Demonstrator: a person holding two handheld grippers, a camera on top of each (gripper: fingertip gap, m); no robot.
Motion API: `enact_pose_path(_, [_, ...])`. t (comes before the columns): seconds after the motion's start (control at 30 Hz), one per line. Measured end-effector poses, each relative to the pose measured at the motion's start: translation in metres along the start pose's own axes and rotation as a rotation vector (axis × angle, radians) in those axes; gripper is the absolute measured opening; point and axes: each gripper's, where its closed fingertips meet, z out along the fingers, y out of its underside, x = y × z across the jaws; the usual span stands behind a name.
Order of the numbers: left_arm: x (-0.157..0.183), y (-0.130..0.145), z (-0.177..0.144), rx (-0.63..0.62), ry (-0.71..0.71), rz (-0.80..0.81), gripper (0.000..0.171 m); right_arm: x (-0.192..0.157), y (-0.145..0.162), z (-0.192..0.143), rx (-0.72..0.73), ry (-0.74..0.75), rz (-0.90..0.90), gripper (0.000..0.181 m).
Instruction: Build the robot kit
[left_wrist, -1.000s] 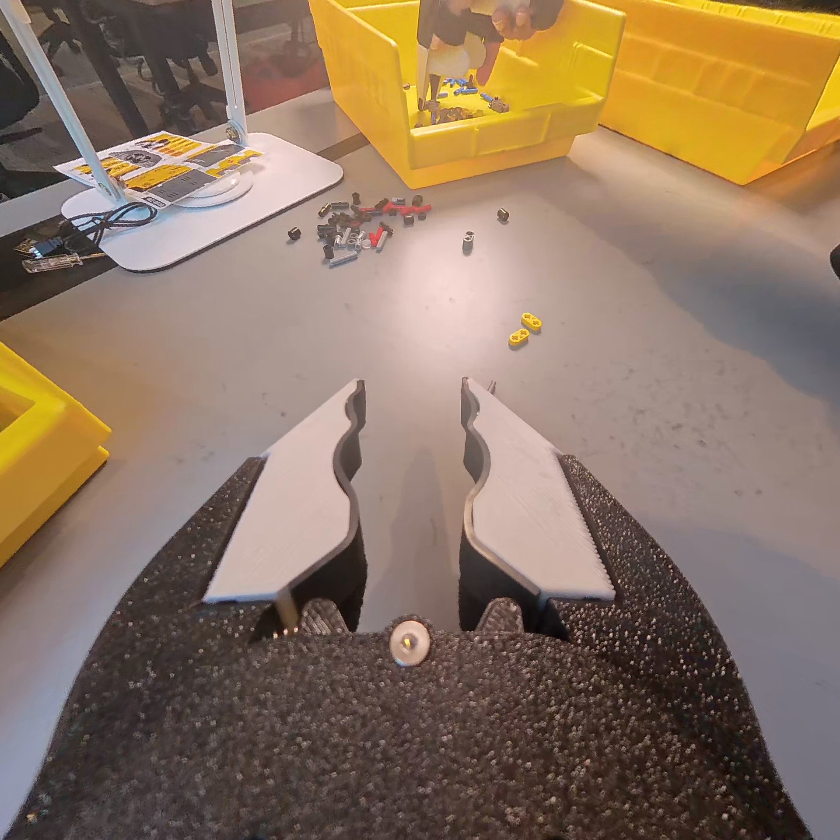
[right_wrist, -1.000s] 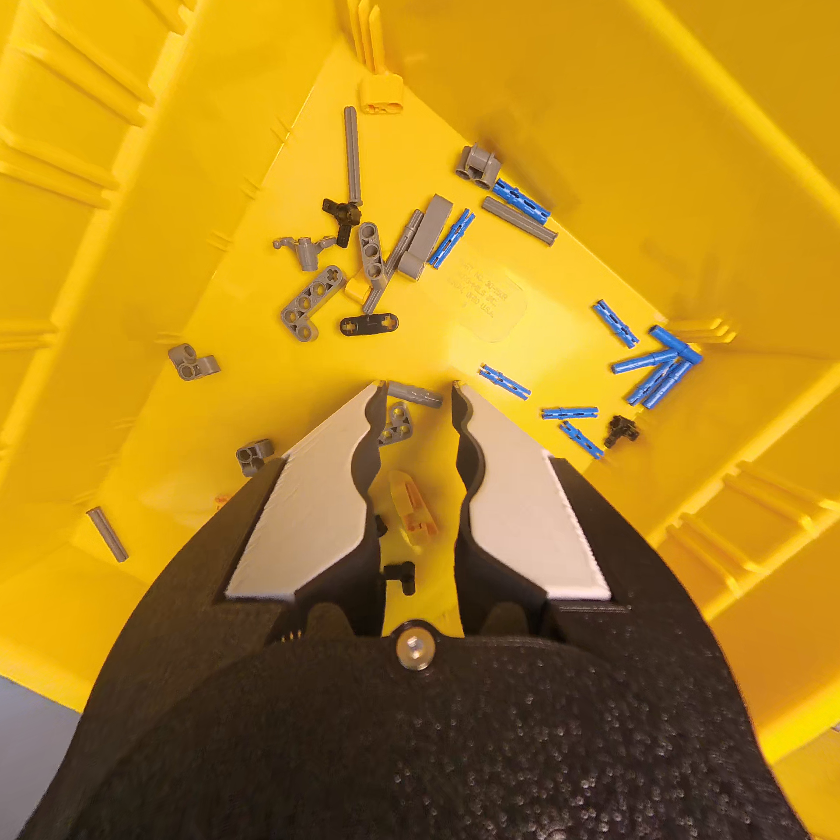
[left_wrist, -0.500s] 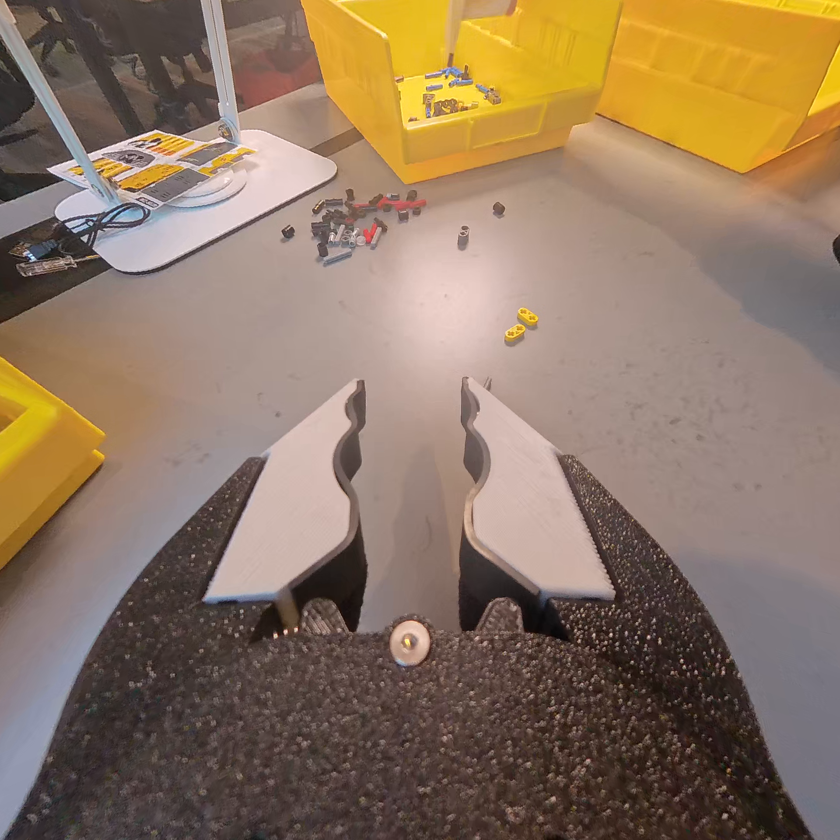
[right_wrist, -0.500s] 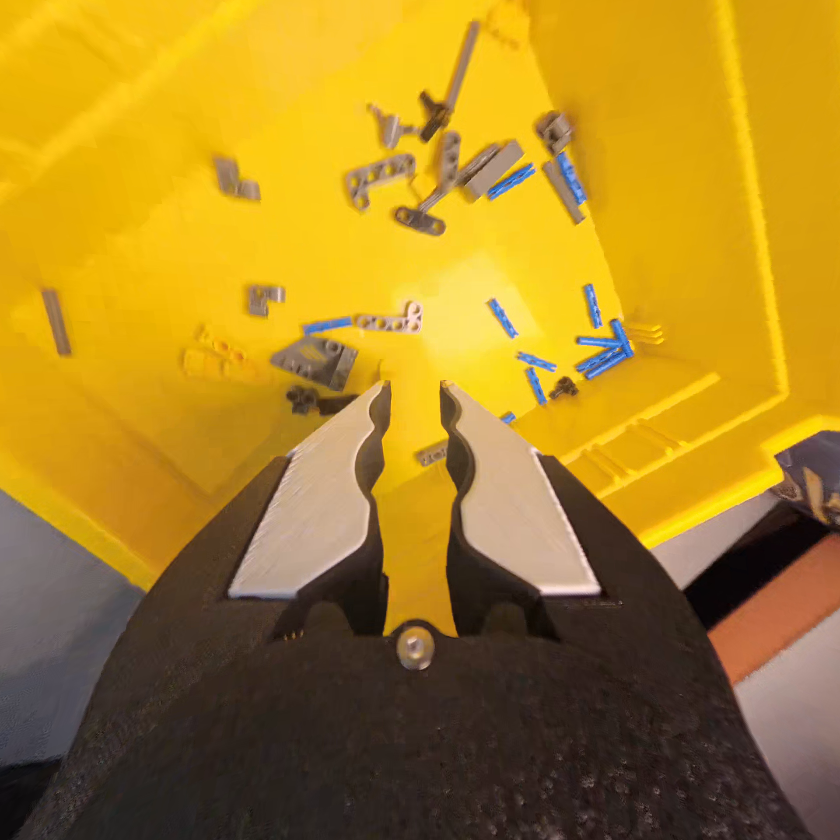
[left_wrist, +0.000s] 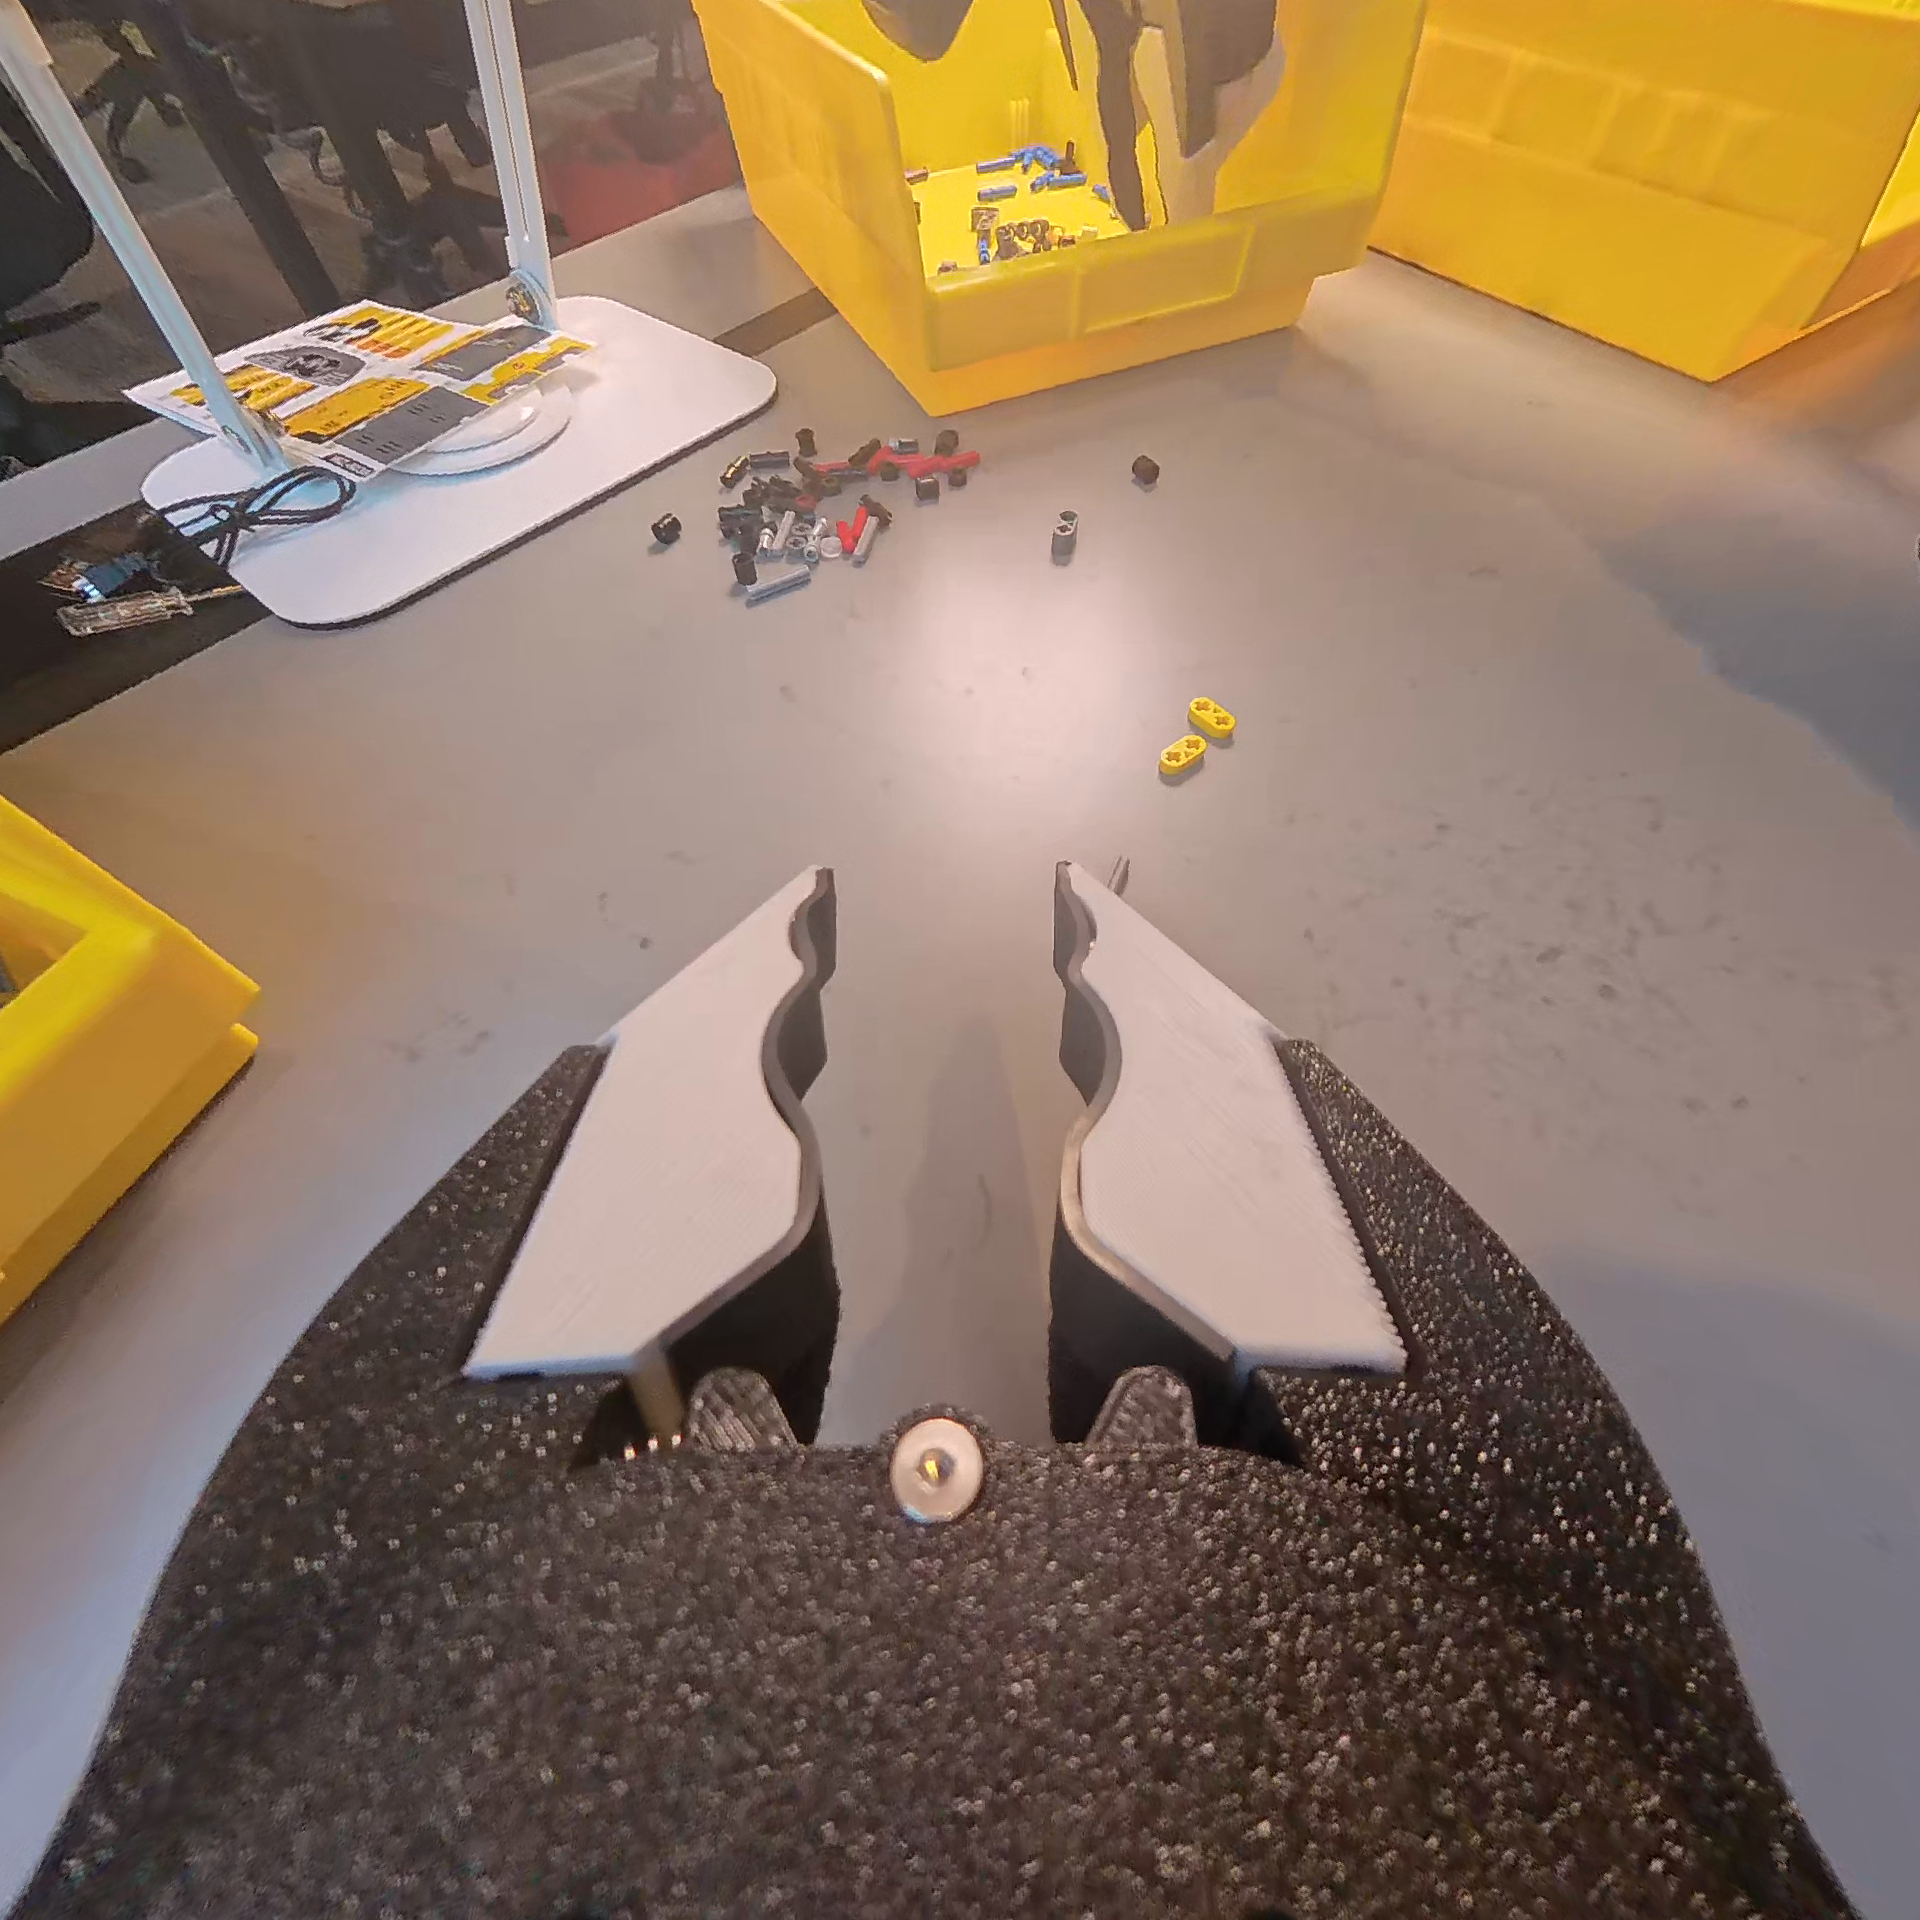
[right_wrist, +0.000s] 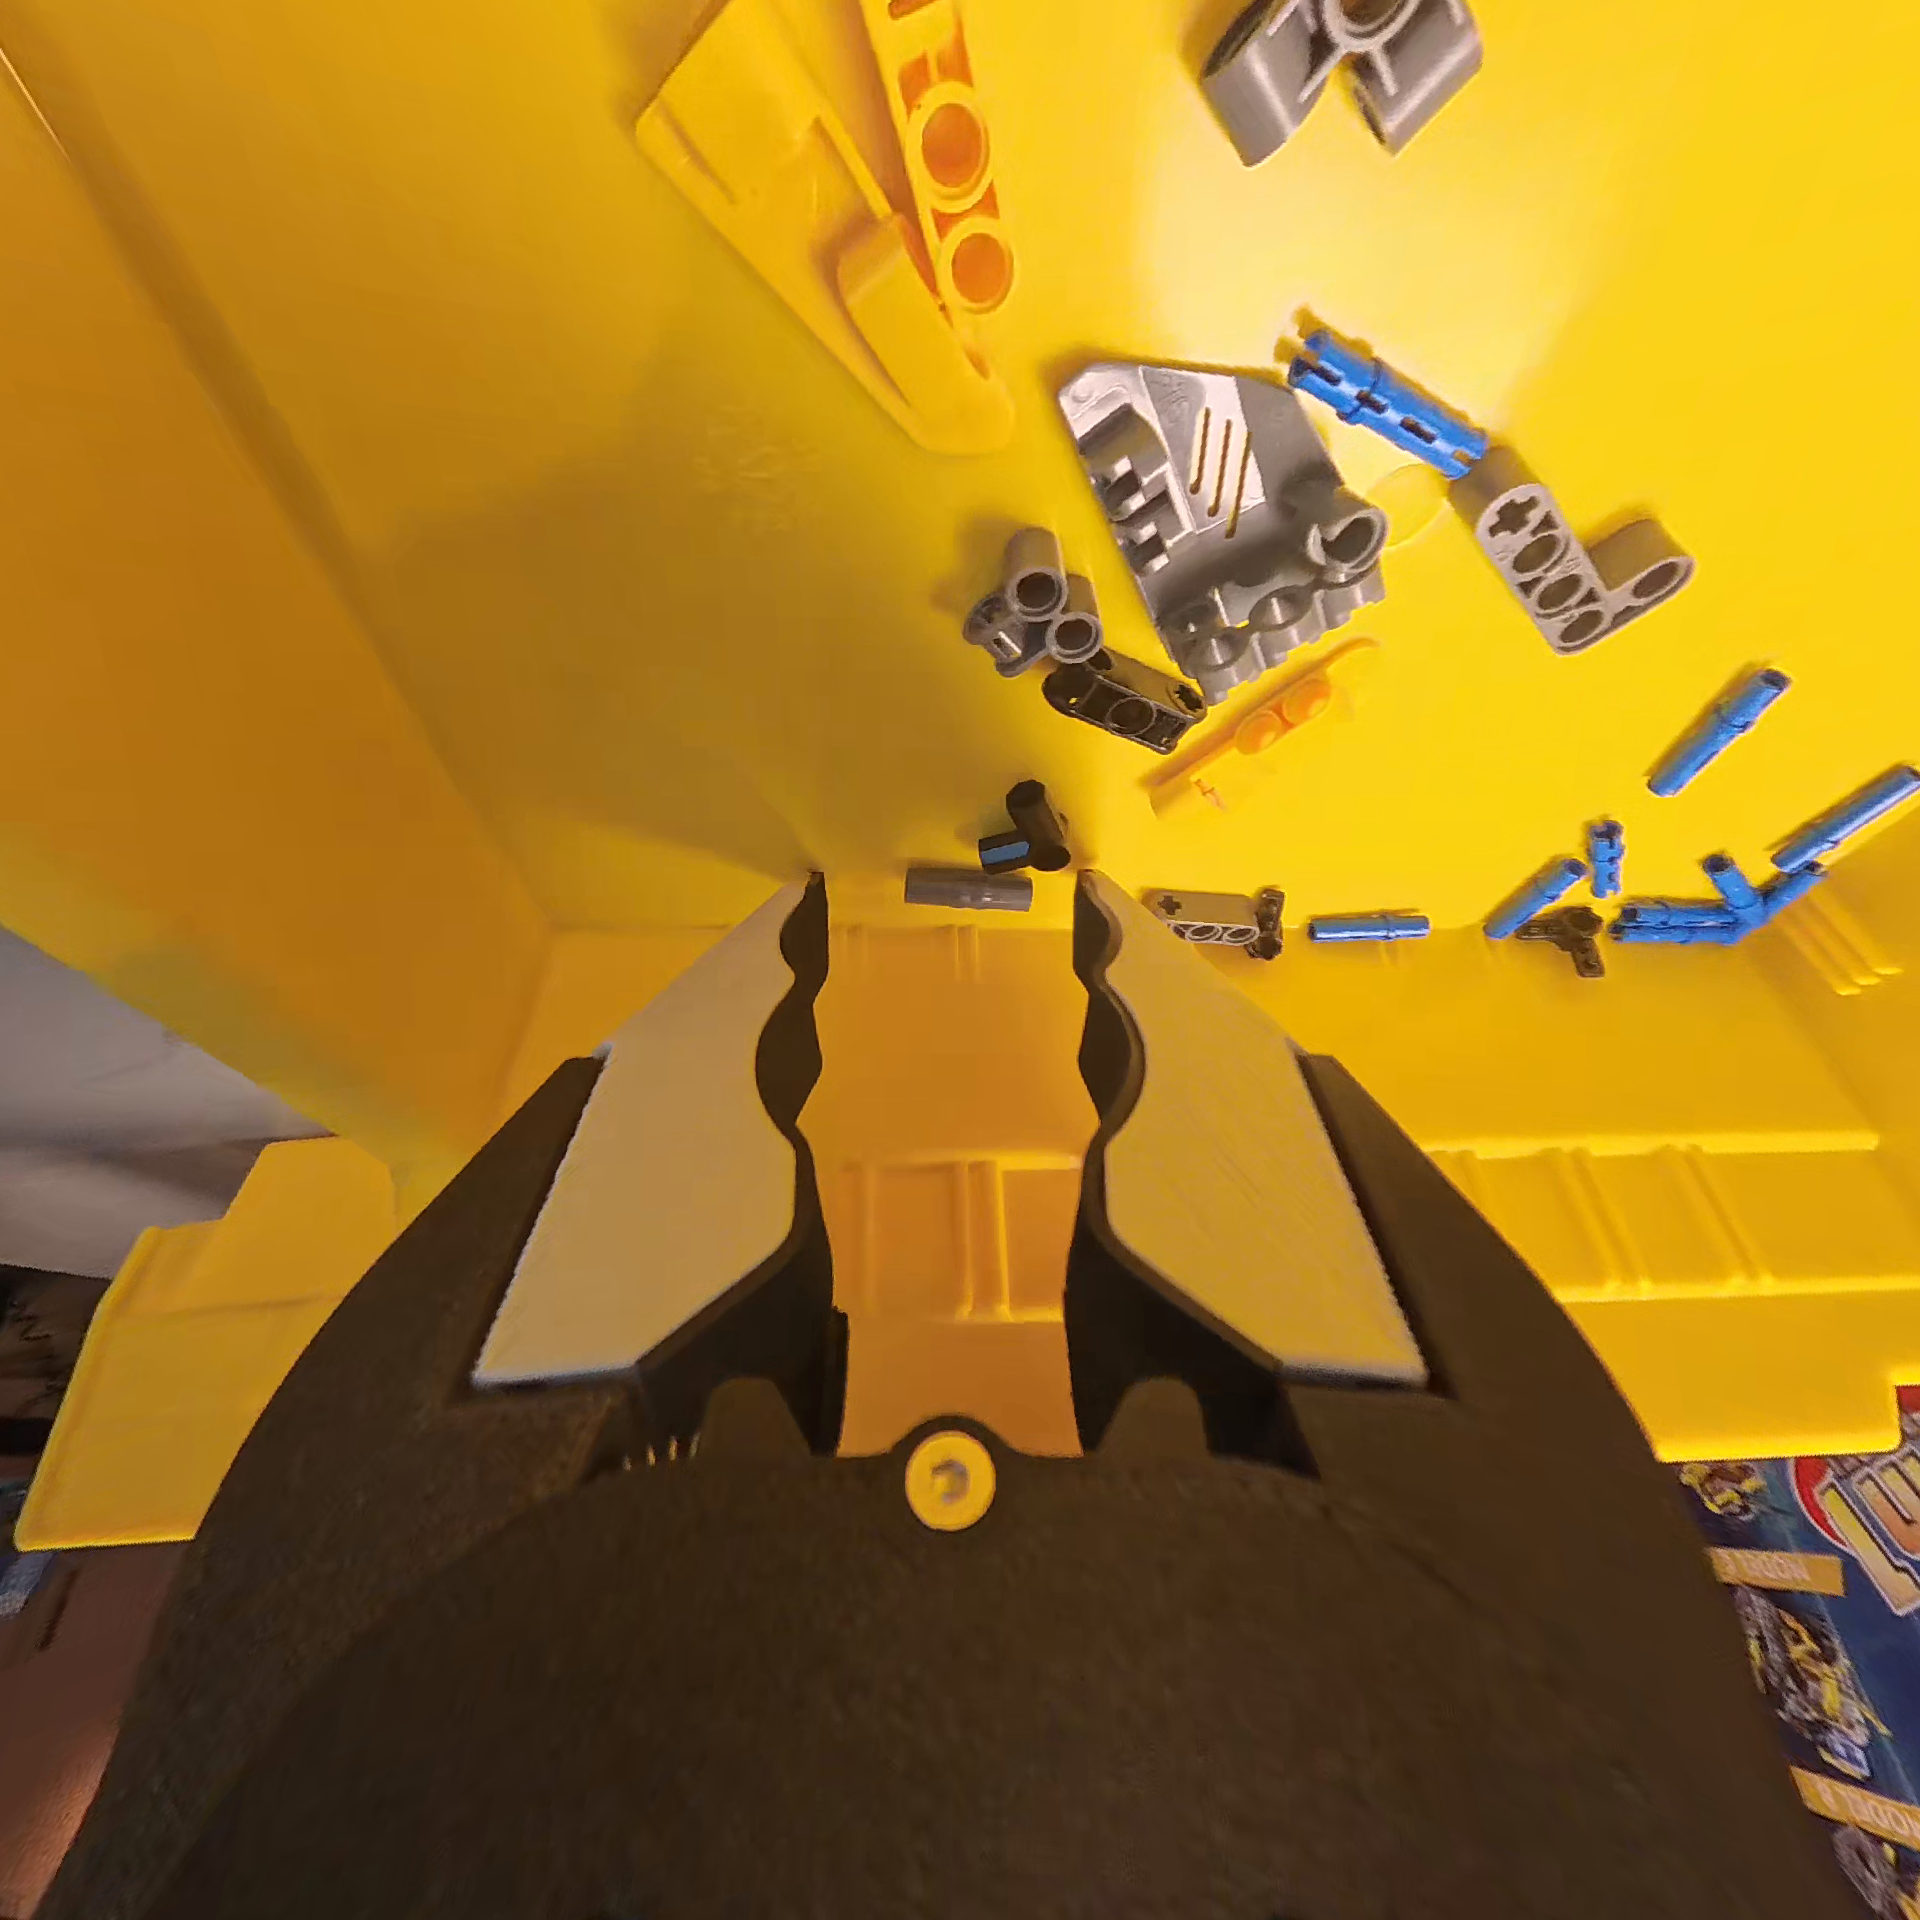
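The left tongs (left_wrist: 943, 883) hover low over the grey surface (left_wrist: 1455, 1039), parted with a clear gap, and nothing is between them. To their left, at the near edge, sits the corner of a yellow bin (left_wrist: 114, 997). Far left stands a white base plate (left_wrist: 582, 416) with a printed sheet (left_wrist: 353, 384) on it. Straight ahead and well apart lies a scatter of small black, red and grey parts (left_wrist: 831, 499). To the right of that line, nearer the tongs, are two small yellow links (left_wrist: 1200, 732) side by side. Beyond the scatter stands the open yellow bin (left_wrist: 1101, 301), where the other tongs reach in.

The right tongs (right_wrist: 945, 883) are inside that bin, parted about as wide, also empty. Just past their tips, between the two fingers, a short grey pin (right_wrist: 966, 889) lies crosswise, its long axis running left to right across the opening. A small black connector (right_wrist: 1029, 831) touches or nearly touches it on the far side. Farther off and right are a grey wedge piece (right_wrist: 1216, 509), a grey angled beam (right_wrist: 1569, 571) and several blue pins (right_wrist: 1683, 914) along the bin's front wall. The right tongs are far nearer to the grey pin than the left.
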Motion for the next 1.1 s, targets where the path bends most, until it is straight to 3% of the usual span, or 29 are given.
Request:
enact_pose_path(0.3, [0.001, 0.001, 0.0, -0.005, 0.001, 0.005, 0.041, 0.004, 0.0, 0.0, 0.025, -0.061, 0.042, 0.024])
enact_pose_path(0.5, [0.0, -0.001, -0.001, 0.001, -0.003, 0.003, 0.041, 0.003, -0.001, -0.003, 0.029, -0.054, 0.046, 0.023])
enact_pose_path(0.6, [0.001, 0.0, -0.001, -0.003, -0.001, 0.008, 0.041, -0.004, 0.002, -0.02, 0.068, -0.031, 0.028, 0.023])
enact_pose_path(0.77, [0.0, -0.002, -0.002, 0.005, -0.004, 0.009, 0.041, -0.053, -0.003, -0.071, 0.26, 0.05, -0.106, 0.024])
enact_pose_path(0.87, [0.001, -0.002, 0.0, 0.002, -0.002, 0.008, 0.041, -0.103, -0.024, -0.098, 0.433, 0.102, -0.22, 0.024])
enact_pose_path(1.0, [0.001, -0.003, -0.001, 0.01, -0.01, 0.018, 0.041, -0.172, -0.064, -0.106, 0.636, 0.125, -0.313, 0.024])
enact_pose_path(1.1, [-0.001, -0.004, -0.002, 0.015, -0.016, 0.014, 0.042, -0.219, -0.1, -0.104, 0.811, 0.049, -0.316, 0.024])
